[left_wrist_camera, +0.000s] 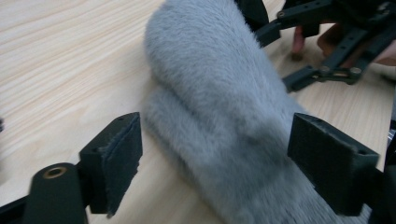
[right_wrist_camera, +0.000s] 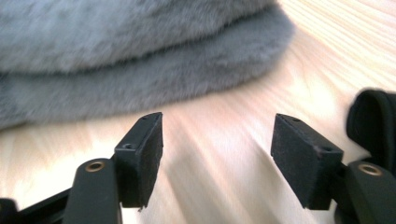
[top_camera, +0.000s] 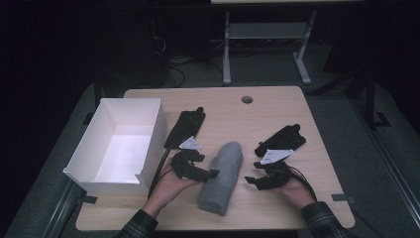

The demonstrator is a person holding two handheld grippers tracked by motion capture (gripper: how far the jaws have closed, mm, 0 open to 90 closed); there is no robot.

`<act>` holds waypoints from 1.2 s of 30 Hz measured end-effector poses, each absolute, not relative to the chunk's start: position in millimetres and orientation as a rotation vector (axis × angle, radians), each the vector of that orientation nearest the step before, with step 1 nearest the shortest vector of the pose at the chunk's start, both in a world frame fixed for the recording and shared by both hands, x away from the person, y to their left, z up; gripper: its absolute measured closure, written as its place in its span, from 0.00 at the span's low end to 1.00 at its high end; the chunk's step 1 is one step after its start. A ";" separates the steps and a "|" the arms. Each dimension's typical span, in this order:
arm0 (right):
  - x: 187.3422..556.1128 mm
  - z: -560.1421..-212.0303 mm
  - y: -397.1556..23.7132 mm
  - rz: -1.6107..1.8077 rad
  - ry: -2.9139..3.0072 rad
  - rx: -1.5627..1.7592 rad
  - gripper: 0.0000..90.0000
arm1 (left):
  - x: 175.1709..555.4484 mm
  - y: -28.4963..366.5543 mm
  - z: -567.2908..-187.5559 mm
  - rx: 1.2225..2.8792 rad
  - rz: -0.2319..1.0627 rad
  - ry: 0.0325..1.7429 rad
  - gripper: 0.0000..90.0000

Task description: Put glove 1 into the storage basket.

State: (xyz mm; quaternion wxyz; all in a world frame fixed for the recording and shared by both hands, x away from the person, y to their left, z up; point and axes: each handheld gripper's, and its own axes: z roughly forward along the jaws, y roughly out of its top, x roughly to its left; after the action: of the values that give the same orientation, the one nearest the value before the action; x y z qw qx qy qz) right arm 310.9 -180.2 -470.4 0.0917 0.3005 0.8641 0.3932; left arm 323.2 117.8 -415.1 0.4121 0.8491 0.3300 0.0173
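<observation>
Lying mid-frame between both open grippers: folded grey cloth (top_camera: 222,176); white box (top_camera: 148,144) left, black gloves (top_camera: 186,127) behind, wooden table (top_camera: 267,114).

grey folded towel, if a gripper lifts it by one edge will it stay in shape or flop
The grey folded towel would probably flop: it is soft, fuzzy cloth lying in loose layers, so a lifted edge may unfold and trail. It looks light for its bulk. Its nap should grip the jaws' pads rather than slip, and pushed across the table it would likely bunch, not roll.
</observation>
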 end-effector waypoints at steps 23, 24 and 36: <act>292.0 -478.1 -190.8 1.122 2.584 0.837 0.29 | 335.5 80.8 -452.6 2.270 0.061 0.809 0.14; 291.9 -478.3 -190.9 1.126 2.582 0.837 0.29 | 335.9 81.1 -453.7 2.279 0.060 0.797 0.14; 291.9 -480.7 -190.6 1.144 2.591 0.806 0.21 | 340.5 80.7 -461.7 2.277 -0.044 0.794 0.22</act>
State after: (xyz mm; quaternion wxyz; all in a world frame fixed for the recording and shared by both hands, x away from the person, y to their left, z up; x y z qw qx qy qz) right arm 291.9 -190.6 -480.7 0.0983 0.2724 0.8755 0.3867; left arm 340.5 80.7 -461.7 0.3567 0.8820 0.3075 -0.0171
